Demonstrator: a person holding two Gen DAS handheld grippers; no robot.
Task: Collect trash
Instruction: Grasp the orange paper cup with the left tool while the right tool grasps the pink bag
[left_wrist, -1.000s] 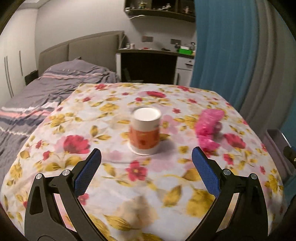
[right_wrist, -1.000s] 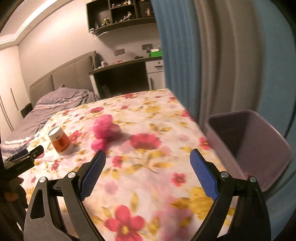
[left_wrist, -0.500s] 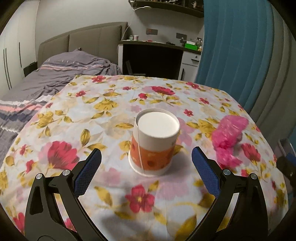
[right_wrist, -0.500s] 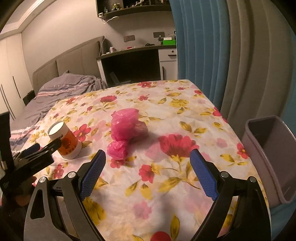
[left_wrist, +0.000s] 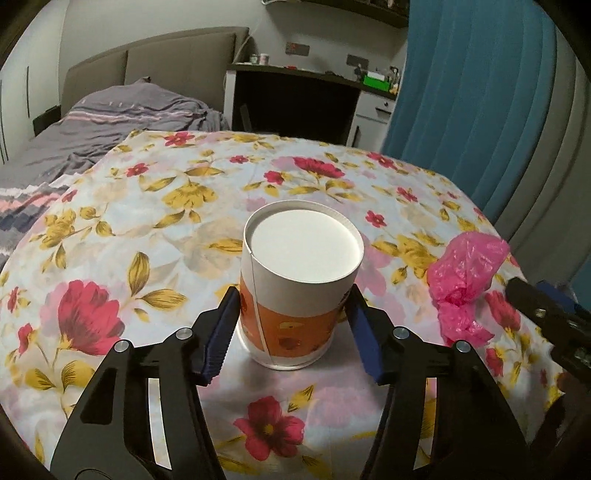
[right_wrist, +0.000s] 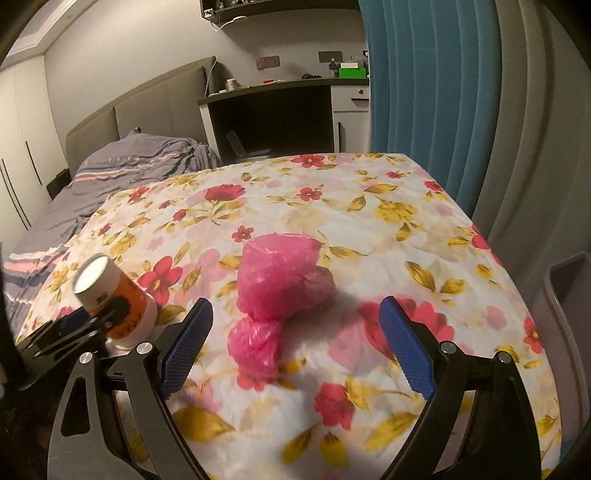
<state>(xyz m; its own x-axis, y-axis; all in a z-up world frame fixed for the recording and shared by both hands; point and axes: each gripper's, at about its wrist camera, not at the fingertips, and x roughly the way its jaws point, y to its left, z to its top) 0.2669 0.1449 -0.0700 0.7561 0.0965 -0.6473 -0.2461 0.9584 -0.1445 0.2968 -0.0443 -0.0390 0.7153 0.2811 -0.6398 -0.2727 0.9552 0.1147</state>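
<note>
An upturned paper cup, white with an orange band, stands on the flowered tablecloth. My left gripper is closing round it, and its blue pads touch the cup's lower sides. The right wrist view shows the same cup at the left. A crumpled pink plastic bag lies mid-table. My right gripper is open, its fingers on either side of the bag's near lump without touching it. The bag and a right finger show at the right of the left wrist view.
A grey bin stands beside the table's right edge. A bed lies beyond the table's left side, and a dark desk stands past its far end. Blue curtains hang at the right.
The left gripper has come down to the cup and narrowed from wide open until its pads touch it. The right gripper has moved toward the pink bag, which now lies between its fingers.
</note>
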